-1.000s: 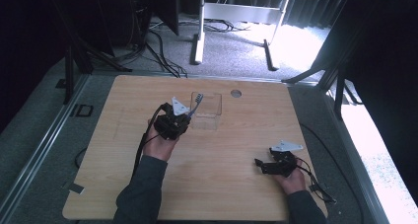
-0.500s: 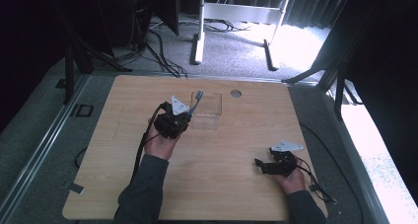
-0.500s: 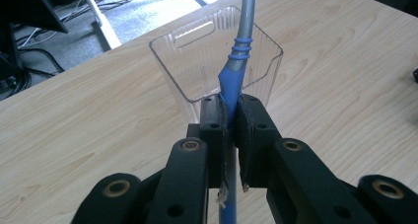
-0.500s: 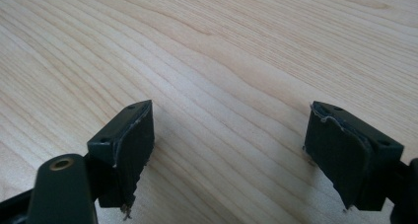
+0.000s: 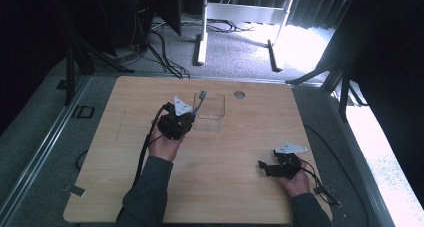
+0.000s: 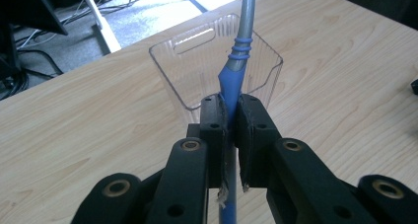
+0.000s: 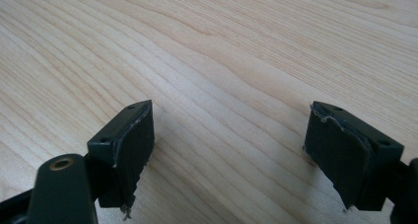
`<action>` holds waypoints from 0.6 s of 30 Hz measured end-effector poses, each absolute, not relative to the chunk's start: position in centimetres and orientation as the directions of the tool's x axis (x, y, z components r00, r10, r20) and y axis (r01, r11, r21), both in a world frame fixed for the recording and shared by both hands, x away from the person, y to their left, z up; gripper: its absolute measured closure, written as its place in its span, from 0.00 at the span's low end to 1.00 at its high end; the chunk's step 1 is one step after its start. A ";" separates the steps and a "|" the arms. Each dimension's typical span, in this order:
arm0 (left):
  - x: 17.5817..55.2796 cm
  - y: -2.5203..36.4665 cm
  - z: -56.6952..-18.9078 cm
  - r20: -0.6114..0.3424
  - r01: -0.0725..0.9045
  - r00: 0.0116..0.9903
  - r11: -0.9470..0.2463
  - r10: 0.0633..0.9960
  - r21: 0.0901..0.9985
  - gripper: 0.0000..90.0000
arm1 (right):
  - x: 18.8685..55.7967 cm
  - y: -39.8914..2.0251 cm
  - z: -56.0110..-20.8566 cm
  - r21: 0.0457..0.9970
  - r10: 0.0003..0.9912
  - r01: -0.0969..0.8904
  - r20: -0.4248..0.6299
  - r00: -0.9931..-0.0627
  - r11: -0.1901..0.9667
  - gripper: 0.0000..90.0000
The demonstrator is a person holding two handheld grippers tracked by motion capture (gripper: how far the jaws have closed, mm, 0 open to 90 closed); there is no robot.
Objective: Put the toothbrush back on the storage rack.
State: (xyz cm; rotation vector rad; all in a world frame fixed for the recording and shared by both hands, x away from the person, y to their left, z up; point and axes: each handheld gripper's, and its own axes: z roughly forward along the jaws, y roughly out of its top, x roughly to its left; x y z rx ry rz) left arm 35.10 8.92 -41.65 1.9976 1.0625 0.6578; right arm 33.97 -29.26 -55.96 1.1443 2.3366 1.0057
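Item: my left tool (image 6: 229,118), clamped on blue-and-grey plastic toothbrush (image 6: 240,56), long axis upright, just before clear ribbed plastic cup (image 6: 197,61); right tool (image 7: 229,155) agape, empty.

Clear ribbed plastic bin (image 6: 217,66), matt wood-grain table (image 7: 222,46), blue rubbery toothbrush (image 6: 231,81).

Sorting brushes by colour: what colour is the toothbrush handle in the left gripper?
Blue, grey higher up toothbrush; clearest in left gripper view.

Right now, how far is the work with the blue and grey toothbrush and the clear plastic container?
Done: the left gripper is shut on the blue and grey toothbrush, lifted off the wooden table. In hand: the toothbrush is held by the rim of the clear ribbed plastic container, bristle end up. Left: it likely still has to go in and be released. The right gripper rests open, holding nothing.
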 end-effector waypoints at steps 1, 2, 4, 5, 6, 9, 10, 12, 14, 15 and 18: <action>35.1 8.9 -41.7 0.080 0.456 0.519 -0.356 0.851 0.815 0.92 | 34.0 -29.3 -56.0 0.727 0.791 0.542 -0.002 -0.612 0.422 0.21; 35.2 8.9 -41.7 0.076 0.457 0.519 -0.351 0.851 0.817 0.92 | 34.0 -29.3 -56.0 0.727 0.790 0.542 -0.002 -0.613 0.422 0.21; 35.3 9.0 -41.7 0.070 0.458 0.516 -0.344 0.854 0.819 0.92 | 34.0 -29.3 -56.0 0.727 0.791 0.542 -0.002 -0.612 0.422 0.21; 35.3 9.0 -41.7 0.067 0.458 0.515 -0.340 0.855 0.821 0.92 | 34.0 -29.3 -56.0 0.727 0.790 0.542 -0.002 -0.613 0.422 0.21; 35.3 9.0 -41.7 0.067 0.456 0.513 -0.337 0.856 0.824 0.92 | 34.0 -29.3 -56.0 0.727 0.790 0.542 -0.002 -0.612 0.422 0.21; 35.4 9.0 -41.7 0.057 0.449 0.516 -0.326 0.855 0.832 0.92 | 34.0 -29.3 -56.0 0.727 0.790 0.542 -0.002 -0.613 0.422 0.21; 35.4 9.0 -41.8 0.056 0.444 0.517 -0.324 0.854 0.836 0.92 | 34.0 -29.3 -56.0 0.727 0.791 0.542 -0.002 -0.612 0.422 0.21; 35.4 8.9 -41.8 0.061 0.435 0.517 -0.324 0.854 0.840 0.92 | 34.0 -29.3 -56.0 0.727 0.790 0.541 -0.003 -0.613 0.423 0.21; 35.5 8.9 -41.8 0.061 0.429 0.518 -0.321 0.853 0.844 0.92 | 34.0 -29.3 -56.0 0.727 0.791 0.542 -0.002 -0.612 0.422 0.21; 35.5 8.9 -41.9 0.063 0.424 0.518 -0.321 0.853 0.847 0.92 | 34.0 -29.3 -56.0 0.727 0.791 0.542 -0.002 -0.612 0.422 0.21; 35.6 8.9 -41.9 0.066 0.416 0.516 -0.318 0.854 0.852 0.92 | 34.0 -29.3 -56.0 0.727 0.790 0.542 -0.003 -0.613 0.423 0.21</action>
